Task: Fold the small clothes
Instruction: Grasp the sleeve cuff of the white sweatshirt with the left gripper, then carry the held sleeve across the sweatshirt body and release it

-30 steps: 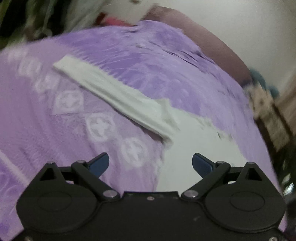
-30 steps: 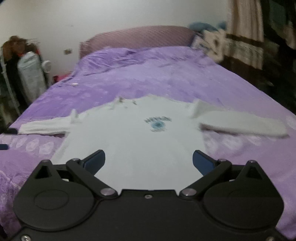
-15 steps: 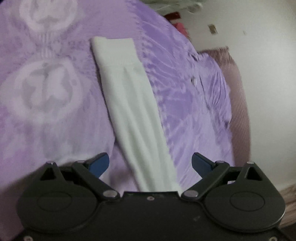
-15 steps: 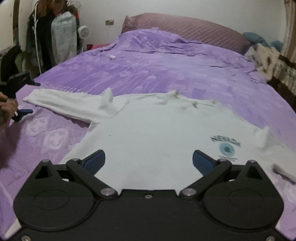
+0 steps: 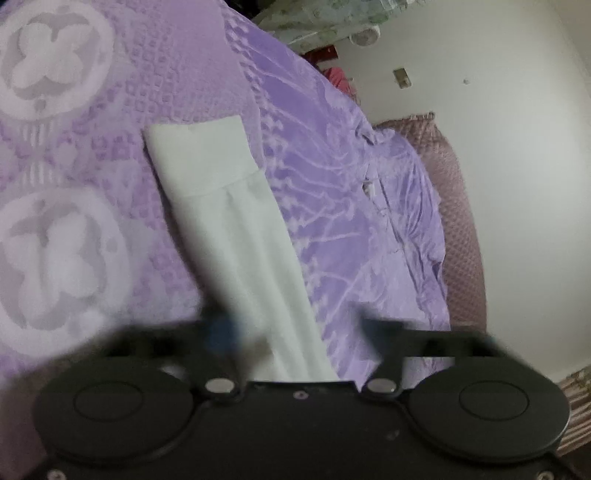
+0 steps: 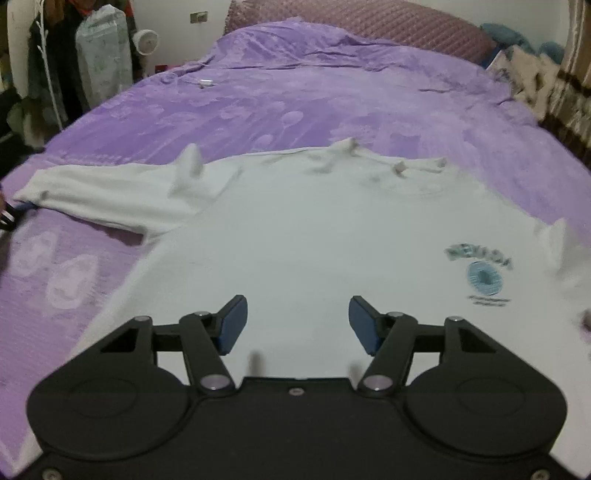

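Observation:
A small white long-sleeved shirt [image 6: 314, 240] with a blue round print [image 6: 484, 275] lies flat on the purple bedspread [image 6: 295, 99]. Its left sleeve [image 5: 236, 229] stretches out, cuff [image 5: 199, 158] at the far end. My left gripper [image 5: 295, 332] hovers over this sleeve, fingers blurred by motion on either side of the sleeve, not closed on the cloth. My right gripper [image 6: 295, 323] is open and empty above the shirt's lower body. The left gripper's tip shows at the sleeve end in the right wrist view [image 6: 11, 216].
A mauve headboard [image 6: 369, 22] stands at the far end of the bed. Clothes and a bag hang on a rack [image 6: 74, 62] at the left. Cushions [image 6: 528, 74] lie at the far right. A small white object [image 6: 205, 83] lies on the bedspread.
My left gripper moved closer along the sleeve and its fingers have drawn inward, now blurred. My right gripper's fingers have narrowed a little and the view shifted slightly left over the shirt.

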A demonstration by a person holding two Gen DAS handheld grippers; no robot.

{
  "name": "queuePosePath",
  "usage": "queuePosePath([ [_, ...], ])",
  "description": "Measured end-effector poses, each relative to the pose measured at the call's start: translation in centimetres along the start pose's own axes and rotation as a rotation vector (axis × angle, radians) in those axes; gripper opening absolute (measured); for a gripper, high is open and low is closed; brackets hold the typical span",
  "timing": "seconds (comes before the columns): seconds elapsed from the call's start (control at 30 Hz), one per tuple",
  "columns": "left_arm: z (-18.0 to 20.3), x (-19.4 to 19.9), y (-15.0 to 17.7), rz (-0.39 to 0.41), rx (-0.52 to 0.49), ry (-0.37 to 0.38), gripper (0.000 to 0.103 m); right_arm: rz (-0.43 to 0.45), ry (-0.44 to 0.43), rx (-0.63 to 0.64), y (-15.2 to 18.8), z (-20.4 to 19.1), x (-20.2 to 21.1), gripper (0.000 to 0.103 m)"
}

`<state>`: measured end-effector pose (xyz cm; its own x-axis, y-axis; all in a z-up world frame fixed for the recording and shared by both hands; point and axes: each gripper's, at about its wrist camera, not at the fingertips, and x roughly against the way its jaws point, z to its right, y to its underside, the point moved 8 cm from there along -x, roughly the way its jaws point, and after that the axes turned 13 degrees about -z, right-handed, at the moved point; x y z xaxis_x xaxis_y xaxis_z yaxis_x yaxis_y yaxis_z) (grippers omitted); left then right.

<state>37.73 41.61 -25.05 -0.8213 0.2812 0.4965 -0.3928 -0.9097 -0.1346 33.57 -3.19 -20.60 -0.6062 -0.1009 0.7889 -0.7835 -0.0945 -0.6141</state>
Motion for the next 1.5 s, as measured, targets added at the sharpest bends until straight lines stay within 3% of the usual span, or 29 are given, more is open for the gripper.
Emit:
queuePosePath([
  [0.03, -0.2, -0.1, 0.1, -0.009, -0.006, -0.021, 0.000, 0.007, 0.024, 0.003, -0.2, 0.5, 0.0, 0.059],
  [0.17, -2.1, -0.9, 0.6, -0.034, 0.024, -0.035, 0.000, 0.011, 0.044, -0.044, -0.2, 3.0, 0.5, 0.059],
  [0.37, -2.5, 0.5, -0.2, 0.019, 0.038, -0.012, 0.001, -0.018, 0.106, -0.008, 0.6, 4.3, 0.1, 0.059],
  [0.47, -5.0, 0.7, -0.7, 0.030, 0.187, -0.046, 0.004, -0.049, 0.103, -0.025, 1.5, 5.1, -0.8, 0.059],
  [0.5, -6.0, 0.7, -0.7, 0.030, 0.257, 0.014, 0.006, -0.065, 0.075, -0.049, 1.8, 5.2, -1.3, 0.060],
  [0.57, -7.7, 1.3, -0.8, 0.068, 0.393, 0.159, 0.023, -0.099, 0.029, -0.083, 2.4, 5.2, -2.2, 0.059],
  [0.6, -8.0, 1.3, -1.0, 0.078, 0.414, 0.188, 0.025, -0.102, 0.021, -0.086, 2.5, 5.1, -2.5, 0.060],
  [0.67, -7.9, 0.9, -1.4, 0.058, 0.409, 0.167, 0.032, -0.101, 0.025, -0.066, 2.7, 4.5, -2.7, 0.059],
  [0.73, -6.8, 0.7, -2.0, 0.052, 0.358, 0.134, 0.045, -0.100, 0.032, -0.037, 2.8, 4.0, -2.8, 0.059],
  [0.8, -5.5, 0.3, -2.7, 0.060, 0.299, 0.091, 0.046, -0.105, 0.028, -0.029, 2.9, 3.7, -3.0, 0.059],
  [0.83, -4.8, 0.1, -3.0, 0.068, 0.249, 0.066, 0.039, -0.108, 0.021, -0.032, 3.0, 3.8, -3.2, 0.059],
  [0.87, -4.1, -0.5, -3.0, 0.066, 0.198, 0.033, 0.013, -0.112, 0.015, -0.035, 3.2, 3.7, -3.4, 0.059],
  [0.9, -3.5, -0.9, -3.0, 0.048, 0.139, -0.004, 0.002, -0.114, 0.012, -0.039, 3.3, 3.8, -3.5, 0.059],
  [1.03, -2.3, -1.3, -2.5, 0.052, -0.006, -0.109, 0.002, -0.105, 0.024, -0.036, 3.4, 4.2, -3.4, 0.059],
  [1.17, -0.3, -0.3, -2.8, 0.103, -0.073, -0.112, 0.001, -0.091, 0.094, -0.044, 3.4, 6.7, -2.7, 0.058],
  [1.2, 0.6, 0.0, -2.6, 0.114, -0.105, -0.112, 0.001, -0.098, 0.091, -0.056, 3.7, 7.3, -2.7, 0.053],
  [1.23, 2.0, 0.3, -2.3, 0.130, -0.155, -0.117, 0.001, -0.113, 0.062, -0.069, 4.1, 8.0, -3.0, 0.034],
  [1.27, 3.3, 0.5, -1.9, 0.141, -0.200, -0.127, 0.001, -0.138, 0.033, -0.076, 4.7, 8.3, -3.6, 0.028],
  [1.4, 10.6, 0.5, 1.0, 0.141, -0.410, -0.125, 0.001, -0.118, 0.012, -0.068, 5.6, 8.7, -4.2, 0.027],
  [1.5, 16.0, 0.3, 4.3, 0.110, -0.511, -0.066, 0.001, -0.104, 0.028, -0.067, 5.9, 8.3, -4.7, 0.027],
])
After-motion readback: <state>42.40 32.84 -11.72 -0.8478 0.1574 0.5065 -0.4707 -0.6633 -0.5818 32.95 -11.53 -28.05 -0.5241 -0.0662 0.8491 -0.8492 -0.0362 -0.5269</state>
